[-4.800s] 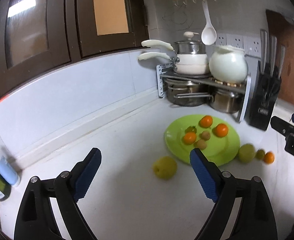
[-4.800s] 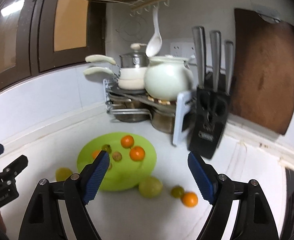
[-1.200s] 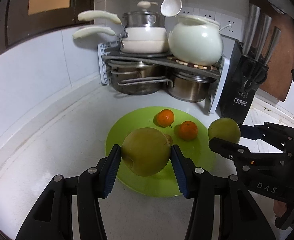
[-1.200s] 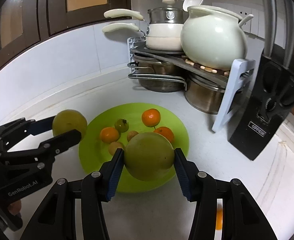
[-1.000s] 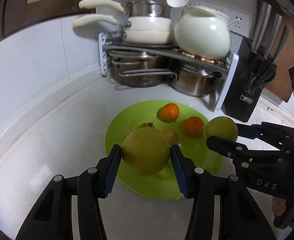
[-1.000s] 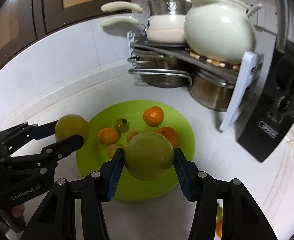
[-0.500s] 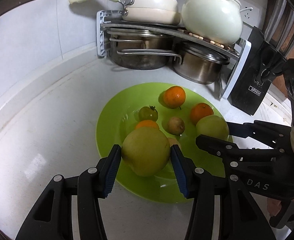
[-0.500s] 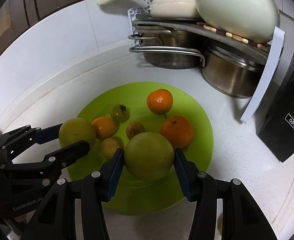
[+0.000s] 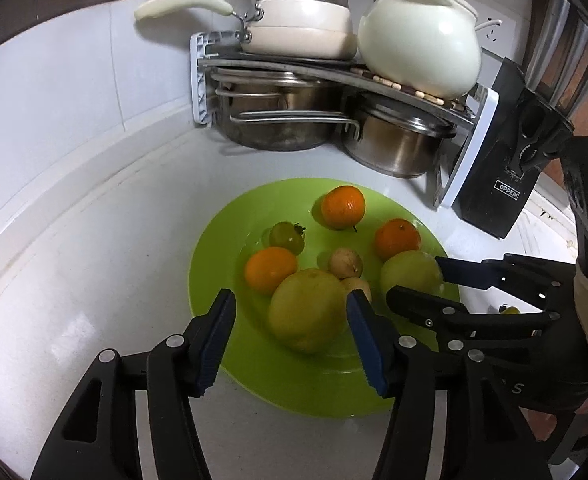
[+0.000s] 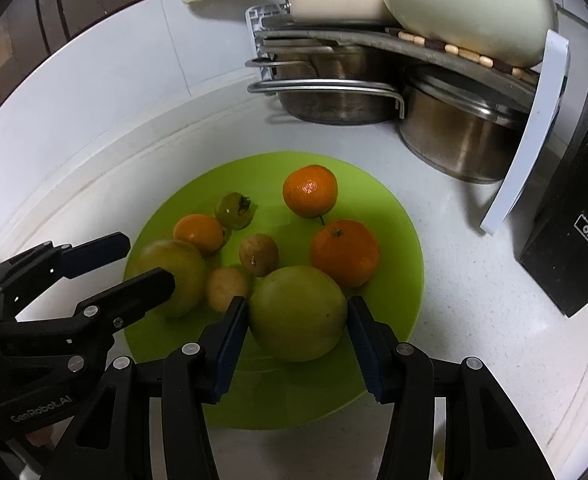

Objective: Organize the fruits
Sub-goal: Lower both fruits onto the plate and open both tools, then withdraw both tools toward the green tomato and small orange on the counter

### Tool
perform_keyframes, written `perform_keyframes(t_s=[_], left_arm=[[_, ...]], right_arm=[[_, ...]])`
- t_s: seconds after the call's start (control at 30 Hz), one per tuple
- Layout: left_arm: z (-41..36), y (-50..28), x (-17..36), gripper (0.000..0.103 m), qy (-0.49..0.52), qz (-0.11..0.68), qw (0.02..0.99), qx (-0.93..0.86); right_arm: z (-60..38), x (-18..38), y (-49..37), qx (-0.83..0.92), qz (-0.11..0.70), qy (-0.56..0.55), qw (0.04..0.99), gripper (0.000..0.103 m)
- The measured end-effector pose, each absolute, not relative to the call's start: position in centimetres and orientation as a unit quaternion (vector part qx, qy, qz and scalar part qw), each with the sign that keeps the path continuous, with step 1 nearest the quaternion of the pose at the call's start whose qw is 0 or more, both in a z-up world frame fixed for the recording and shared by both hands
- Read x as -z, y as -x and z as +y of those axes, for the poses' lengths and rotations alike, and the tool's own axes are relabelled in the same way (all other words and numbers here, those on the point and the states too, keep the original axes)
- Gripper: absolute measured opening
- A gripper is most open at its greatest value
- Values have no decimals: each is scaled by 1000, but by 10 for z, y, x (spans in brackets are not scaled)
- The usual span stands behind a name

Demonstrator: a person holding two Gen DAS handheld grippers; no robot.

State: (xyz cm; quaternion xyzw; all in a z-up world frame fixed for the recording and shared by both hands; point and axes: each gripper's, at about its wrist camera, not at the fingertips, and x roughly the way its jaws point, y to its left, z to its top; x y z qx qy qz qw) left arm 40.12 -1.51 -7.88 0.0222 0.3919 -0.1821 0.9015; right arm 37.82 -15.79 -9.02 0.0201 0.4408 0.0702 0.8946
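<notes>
A lime-green plate (image 9: 221,248) (image 10: 398,216) lies on the white counter with several fruits: oranges (image 9: 342,207) (image 10: 344,253), a small green tomato (image 10: 234,210) and small brown fruits (image 10: 258,254). My left gripper (image 9: 291,338) is open; a large yellow-green fruit (image 9: 308,310) rests on the plate between its pads, with a gap on the left side. It shows in the right wrist view (image 10: 173,272) too. My right gripper (image 10: 298,328) has its pads against a green fruit (image 10: 298,314) (image 9: 410,272) low over the plate.
A corner rack (image 9: 334,68) with steel pots, a white pan and a white kettle (image 9: 418,36) stands behind the plate. A black knife block (image 9: 510,184) is at the right. A small fruit (image 9: 508,310) lies on the counter beyond the right gripper.
Both grippers have come down to the plate with their fruits. The left gripper has opened and let its yellow-green fruit rest on the plate.
</notes>
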Motion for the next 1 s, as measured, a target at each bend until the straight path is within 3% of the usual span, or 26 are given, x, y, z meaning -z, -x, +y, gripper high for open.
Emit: perform_keyframes(t_s=[0.63, 0.93, 1.0], left_arm=[[-7, -358, 36, 57, -13, 348, 919, 185], [-19, -318, 10, 68, -16, 321, 924, 206], [-25, -309, 6, 70, -19, 316, 924, 216]], right_arm=[[-158, 38, -329, -49, 384, 4, 922, 52], [-172, 8, -280, -24, 345, 3, 938, 59], [-177, 4, -268, -18, 339, 0, 941, 65]])
